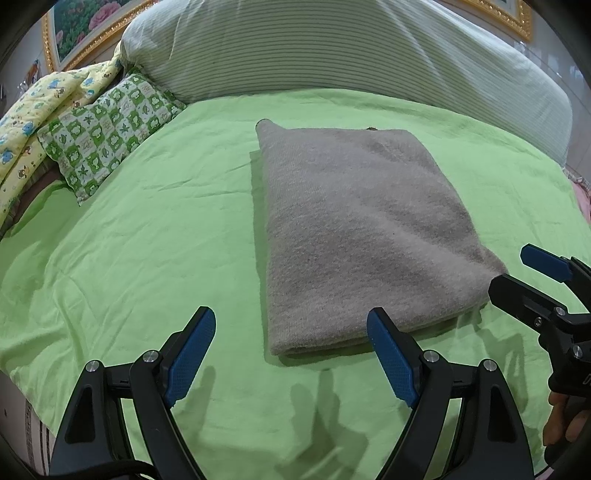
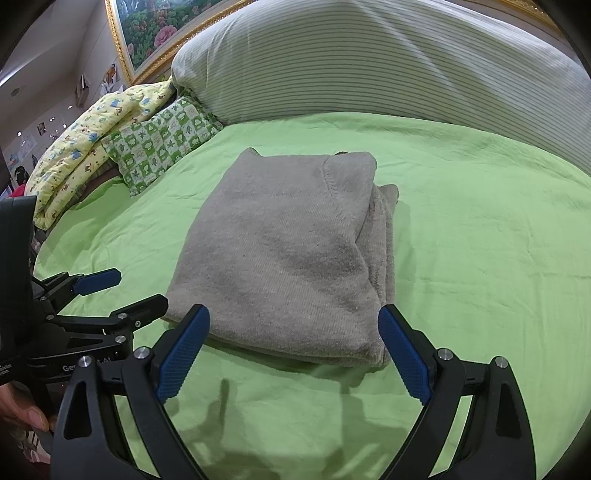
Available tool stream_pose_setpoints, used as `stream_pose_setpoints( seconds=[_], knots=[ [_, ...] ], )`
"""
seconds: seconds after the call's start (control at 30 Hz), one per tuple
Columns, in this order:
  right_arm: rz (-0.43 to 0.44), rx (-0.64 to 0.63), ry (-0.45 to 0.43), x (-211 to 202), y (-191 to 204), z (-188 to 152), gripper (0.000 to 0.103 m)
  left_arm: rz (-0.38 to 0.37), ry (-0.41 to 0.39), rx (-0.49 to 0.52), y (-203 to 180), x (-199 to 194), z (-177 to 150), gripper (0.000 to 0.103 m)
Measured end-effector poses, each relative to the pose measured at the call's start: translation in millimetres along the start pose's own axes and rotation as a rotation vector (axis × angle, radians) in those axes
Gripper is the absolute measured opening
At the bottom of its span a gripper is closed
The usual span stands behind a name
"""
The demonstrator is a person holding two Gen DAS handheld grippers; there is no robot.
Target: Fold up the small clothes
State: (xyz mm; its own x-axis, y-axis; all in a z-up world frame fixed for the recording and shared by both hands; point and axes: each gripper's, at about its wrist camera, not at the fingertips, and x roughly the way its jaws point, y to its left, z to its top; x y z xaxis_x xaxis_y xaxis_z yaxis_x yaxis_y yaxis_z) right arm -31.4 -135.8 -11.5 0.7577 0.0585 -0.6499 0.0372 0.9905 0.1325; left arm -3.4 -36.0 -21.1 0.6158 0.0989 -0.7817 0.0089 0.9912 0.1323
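Observation:
A grey knitted garment point(image 1: 354, 229) lies folded into a thick rectangle on the green bed sheet point(image 1: 147, 236). It also shows in the right wrist view point(image 2: 291, 254), with stacked layers along its right side. My left gripper point(image 1: 291, 328) is open and empty, just in front of the garment's near left corner. My right gripper point(image 2: 293, 325) is open and empty, its jaws straddling the garment's near edge without gripping it. The right gripper shows at the right edge of the left wrist view point(image 1: 517, 273); the left gripper shows at the left of the right wrist view point(image 2: 129, 291).
A large striped pillow point(image 1: 332, 48) lies along the back of the bed. A green checked pillow point(image 1: 110, 129) and a yellow patterned quilt point(image 1: 33, 122) sit at the back left. A gold-framed picture point(image 2: 147, 33) hangs behind.

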Motion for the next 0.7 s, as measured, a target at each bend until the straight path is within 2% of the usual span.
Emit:
stream_pose_setpoints(
  seconds=[0.7],
  knots=[
    [-0.023, 0.031, -0.003, 7, -8, 9, 0.093, 0.01, -0.017, -0.025, 11, 6, 14, 0.085]
  ],
)
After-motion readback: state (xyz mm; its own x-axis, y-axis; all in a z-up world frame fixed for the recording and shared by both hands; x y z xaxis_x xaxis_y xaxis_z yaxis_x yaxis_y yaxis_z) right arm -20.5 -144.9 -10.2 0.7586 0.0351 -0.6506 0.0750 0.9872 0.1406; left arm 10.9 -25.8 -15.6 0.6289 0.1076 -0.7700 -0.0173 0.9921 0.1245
